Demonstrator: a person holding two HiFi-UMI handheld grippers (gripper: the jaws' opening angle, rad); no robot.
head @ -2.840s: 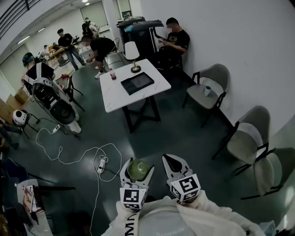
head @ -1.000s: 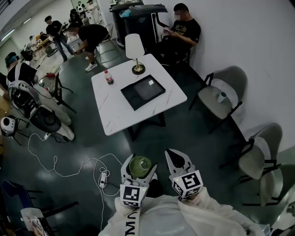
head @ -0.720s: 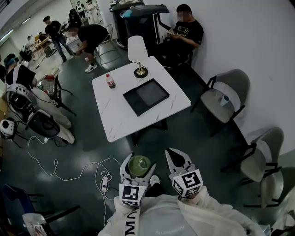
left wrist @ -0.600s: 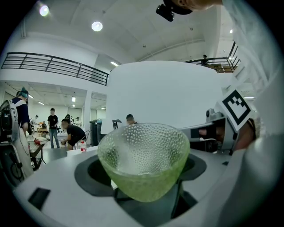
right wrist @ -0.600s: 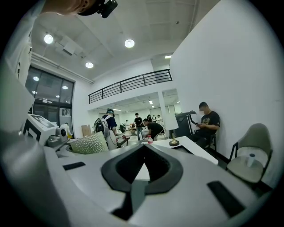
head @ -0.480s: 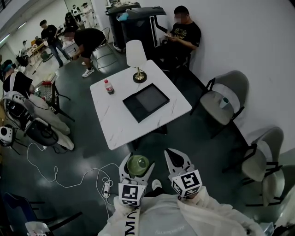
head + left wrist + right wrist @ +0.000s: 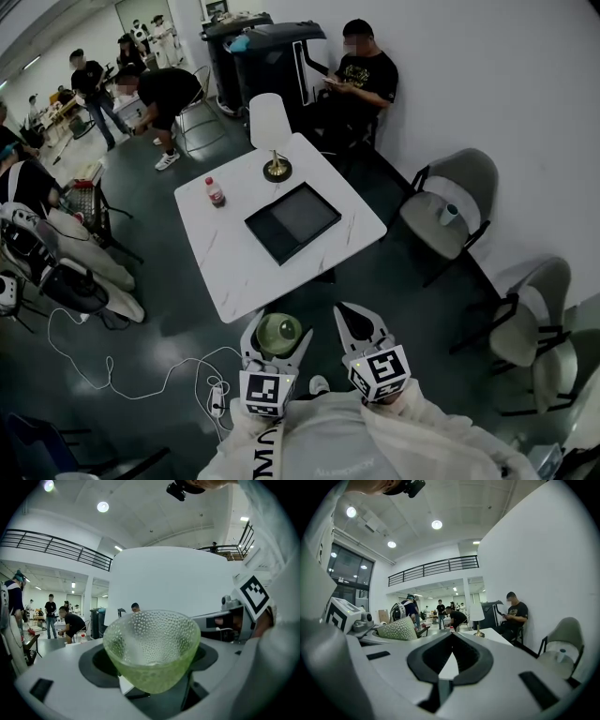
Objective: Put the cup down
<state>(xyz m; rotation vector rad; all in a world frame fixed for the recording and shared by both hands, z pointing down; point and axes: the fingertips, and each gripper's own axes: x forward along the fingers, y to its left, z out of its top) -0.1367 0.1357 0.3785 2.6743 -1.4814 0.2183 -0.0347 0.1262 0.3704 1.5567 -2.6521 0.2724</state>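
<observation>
A green dimpled glass cup (image 7: 278, 334) sits upright between the jaws of my left gripper (image 7: 278, 327), which is shut on it; in the left gripper view the cup (image 7: 152, 648) fills the middle. Both grippers are held low at the front, over dark floor, just short of the near edge of the white marble table (image 7: 234, 272). My right gripper (image 7: 350, 314) is beside the left one, its fingertips together with nothing between them; the right gripper view shows the shut tips (image 7: 452, 638) pointing at the table.
On the table lie a black tray (image 7: 292, 221), a white lamp (image 7: 271, 131) and a small bottle (image 7: 216, 192). Grey chairs (image 7: 450, 202) line the right wall. A cable and power strip (image 7: 217, 401) lie on the floor to the left. A person (image 7: 361, 80) sits behind the table.
Both grippers have come forward towards the table, whose near edge now lies closer to them. The cup stays in the left gripper; the right gripper stays shut.
</observation>
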